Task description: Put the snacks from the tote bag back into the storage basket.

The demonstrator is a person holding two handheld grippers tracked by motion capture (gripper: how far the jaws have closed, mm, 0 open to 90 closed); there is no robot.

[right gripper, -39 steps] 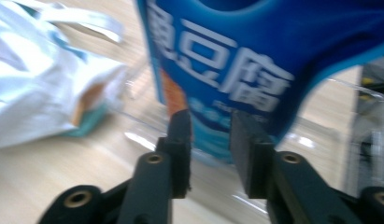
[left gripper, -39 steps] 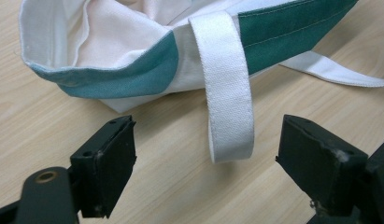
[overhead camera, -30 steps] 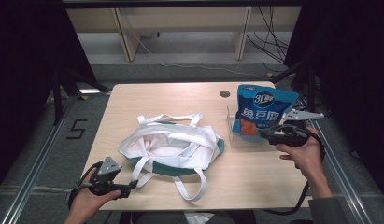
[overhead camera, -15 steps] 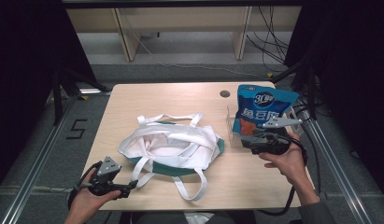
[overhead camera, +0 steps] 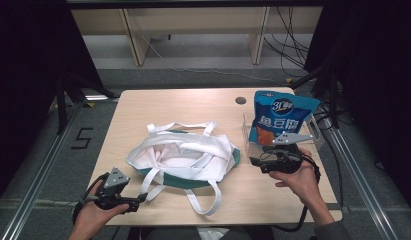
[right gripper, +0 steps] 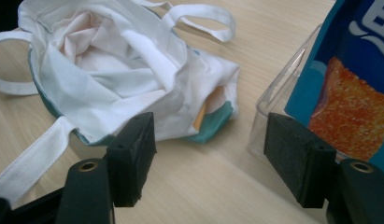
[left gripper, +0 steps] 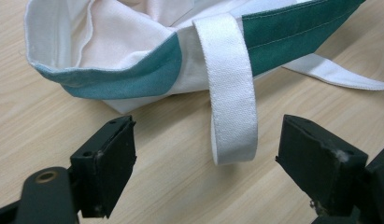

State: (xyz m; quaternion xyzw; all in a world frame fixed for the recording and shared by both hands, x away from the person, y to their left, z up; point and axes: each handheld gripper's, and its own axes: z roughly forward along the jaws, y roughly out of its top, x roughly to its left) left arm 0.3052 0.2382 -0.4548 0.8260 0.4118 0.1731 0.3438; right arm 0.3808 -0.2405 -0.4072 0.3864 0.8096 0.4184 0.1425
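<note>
Holding your right hand-held gripper [overhead camera: 254, 161] low over the worktop [overhead camera: 158, 107], you've brought it leftward from beside the blue snack bag [overhead camera: 280, 117], which stands in a clear plastic container [right gripper: 278, 88] just behind it. Its jaws are spread and empty, pointing at the white-and-green tote bag [overhead camera: 185, 157] ahead. Your left hand-held gripper [left gripper: 206, 154] hasn't moved; its jaws gape around a white bag strap [left gripper: 231, 107] without touching it.
</note>
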